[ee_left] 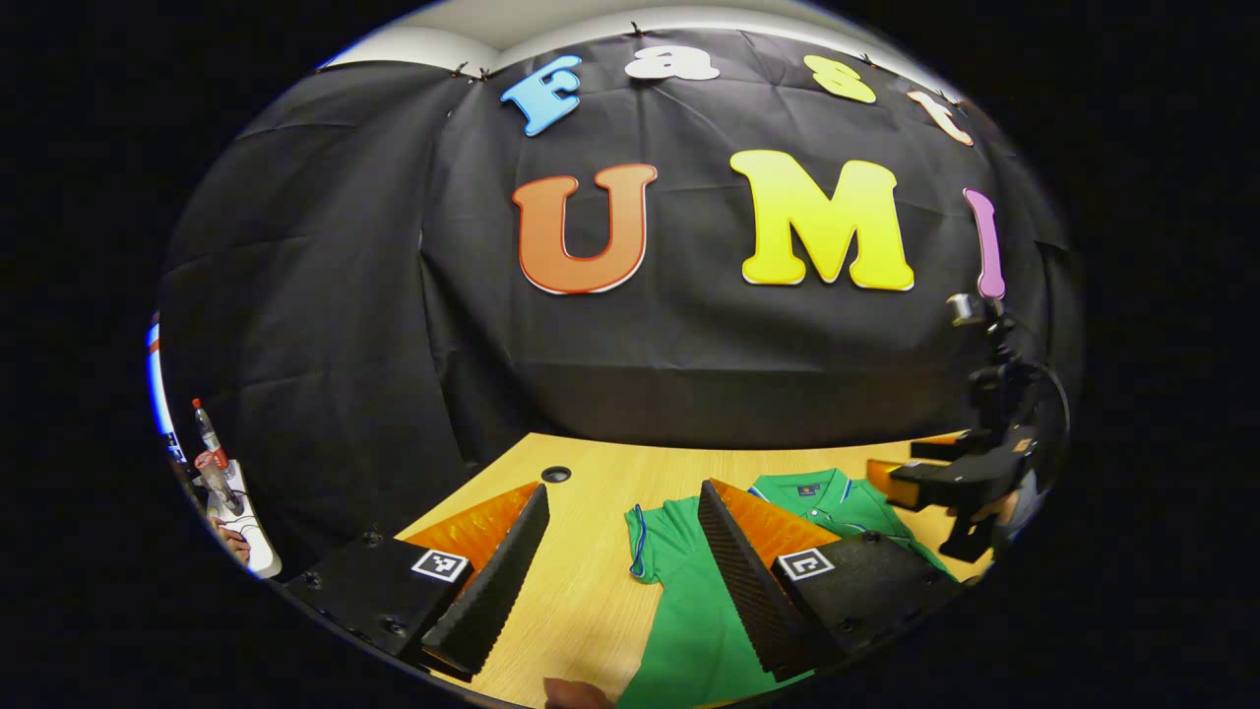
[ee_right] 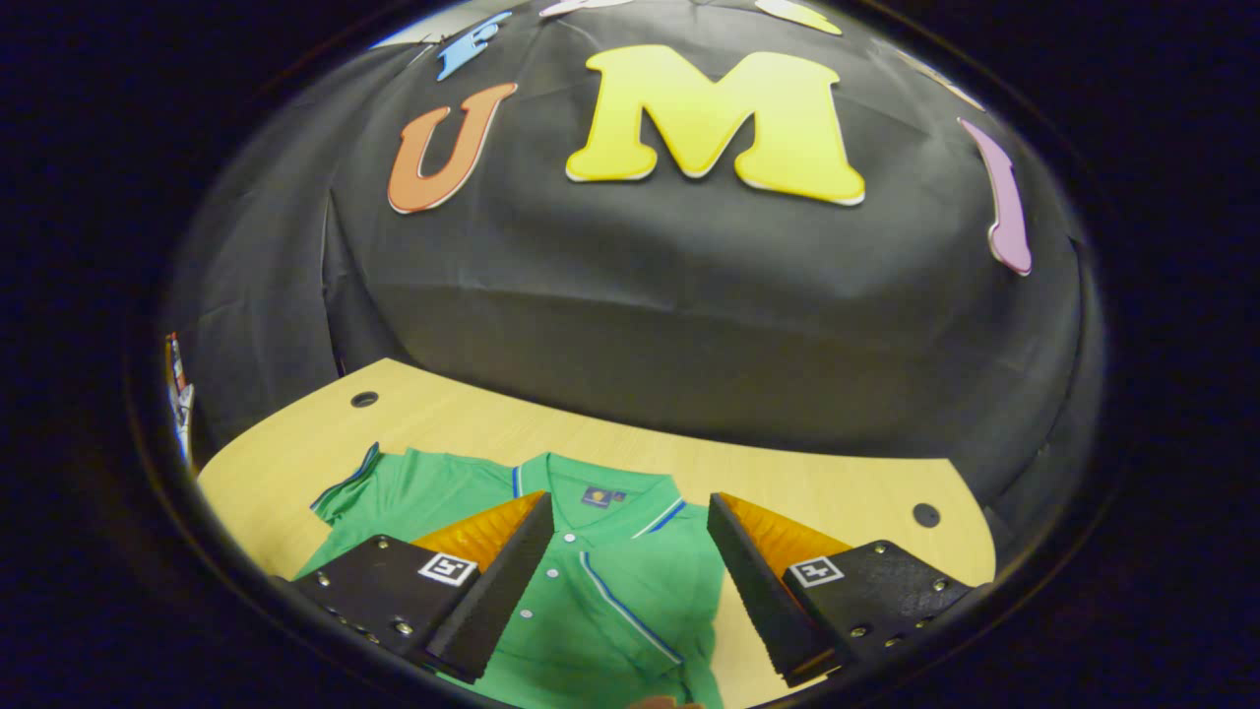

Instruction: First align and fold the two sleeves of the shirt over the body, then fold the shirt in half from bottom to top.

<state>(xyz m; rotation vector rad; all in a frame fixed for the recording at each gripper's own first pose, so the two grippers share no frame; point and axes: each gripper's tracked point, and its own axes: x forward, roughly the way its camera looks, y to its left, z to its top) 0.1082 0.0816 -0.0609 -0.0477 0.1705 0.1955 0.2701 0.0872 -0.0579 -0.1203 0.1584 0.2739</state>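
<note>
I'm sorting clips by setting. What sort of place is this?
Likely a recording booth, not a home: black cloth hangs as a backdrop behind a bare wooden table, with a green shirt laid flat on it and an open gripper on each side.

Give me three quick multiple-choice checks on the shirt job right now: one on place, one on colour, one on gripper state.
1. Where does the shirt lie?
A. Flat on the wooden table
B. Hung on the booth wall
C. Lifted in the air by a gripper

2. What colour is the shirt's body?
A. Red
B. Green
C. White

3. How is the right gripper set?
A. Shut on a sleeve
C. Shut on the collar
B. Open above the shirt

Answers:
1. A: the shirt is spread on the tabletop, collar toward the wall.
2. B: the fabric is green with blue trim lines.
3. B: its two fingers stand wide apart with the shirt's front between and below them, nothing pinched. The left gripper is open too.
</note>
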